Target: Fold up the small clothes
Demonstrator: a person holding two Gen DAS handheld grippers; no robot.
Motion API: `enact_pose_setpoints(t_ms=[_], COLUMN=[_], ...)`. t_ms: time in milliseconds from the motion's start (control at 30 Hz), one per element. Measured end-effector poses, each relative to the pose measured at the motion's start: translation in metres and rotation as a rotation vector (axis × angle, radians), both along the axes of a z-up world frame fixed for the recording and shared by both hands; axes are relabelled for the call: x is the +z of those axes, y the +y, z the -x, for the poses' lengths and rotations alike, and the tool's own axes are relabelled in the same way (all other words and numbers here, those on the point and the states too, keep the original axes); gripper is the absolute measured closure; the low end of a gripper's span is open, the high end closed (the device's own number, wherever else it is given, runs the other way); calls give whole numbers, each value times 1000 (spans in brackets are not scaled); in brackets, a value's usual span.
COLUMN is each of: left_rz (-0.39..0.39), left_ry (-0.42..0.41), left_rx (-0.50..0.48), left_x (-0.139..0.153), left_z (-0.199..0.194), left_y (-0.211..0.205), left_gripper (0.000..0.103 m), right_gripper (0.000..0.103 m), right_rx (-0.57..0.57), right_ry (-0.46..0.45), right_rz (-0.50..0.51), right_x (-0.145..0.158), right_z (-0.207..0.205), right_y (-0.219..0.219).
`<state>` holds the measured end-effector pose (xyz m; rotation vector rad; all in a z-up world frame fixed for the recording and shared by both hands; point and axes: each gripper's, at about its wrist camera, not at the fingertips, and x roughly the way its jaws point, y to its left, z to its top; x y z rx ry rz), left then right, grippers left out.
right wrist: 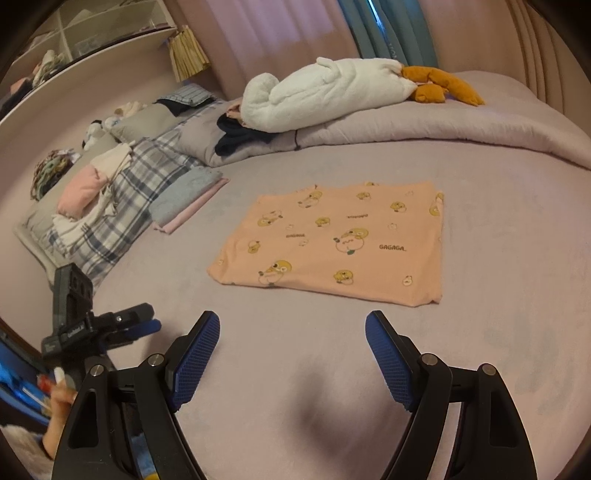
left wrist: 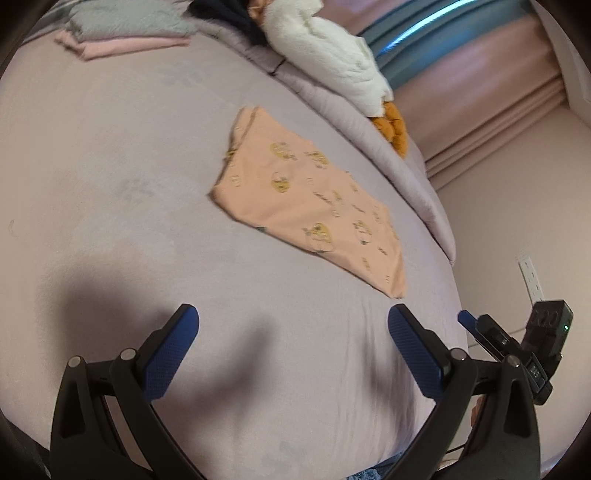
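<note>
Both the left gripper [left wrist: 293, 326] and right gripper [right wrist: 292, 332] gape wide above the folded peach garment [right wrist: 334, 242].

We list as unclear: the shelf contents [right wrist: 51, 62], too small to identify; the dark garment [right wrist: 236, 138], partly hidden under the white plush toy [right wrist: 325, 94]; the peach cloth's [left wrist: 306, 206] print, blurred in the left wrist view; the person's hand [right wrist: 61, 400], cut off at frame edge.

Bed: lilac sheet [right wrist: 480, 332]; rolled duvet [right wrist: 443, 125] along its far side
Plush: white goose toy [right wrist: 325, 96], orange feet, lying on duvet
Wall: shelf unit [right wrist: 92, 33]
</note>
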<state>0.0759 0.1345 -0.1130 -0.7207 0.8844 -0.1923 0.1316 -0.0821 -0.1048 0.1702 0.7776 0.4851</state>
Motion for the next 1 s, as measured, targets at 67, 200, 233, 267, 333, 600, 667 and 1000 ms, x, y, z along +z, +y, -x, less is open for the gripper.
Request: enact_pose_setpoints(t_ms=[67,200,233,267,333,600,667,1000], left_rz=[30,63,70,78,94,131,137,178], left_ry=[24,61,63,63,67,109,118,115], left_rx=[10,21,23,25,36,79,85,107], left_x=[-6,-13,-13,-13,-14,-26,-30,-42], left_z=[-4,-9,-10,-11,-14,-28,-32,-59], left_y=[6,17,19,21,26,40,42,51], left_gripper=[0,0,1,1,1,1,1,1], right_gripper=[22,22,22,22,22,22,22,22], right_rx=[3,18,22,26,35,56,55,53], right_ry=[4,23,29,35,46,65,68,100], right_rz=[5,18,17,14,8,12,10,-2], right_x=[0,-2,-3,-4,-5,-7,-8,-18], right_z=[-3,-10,-12,-14,-18,-31,-34,-48], right_y=[1,7,8,9,12,19,18,15])
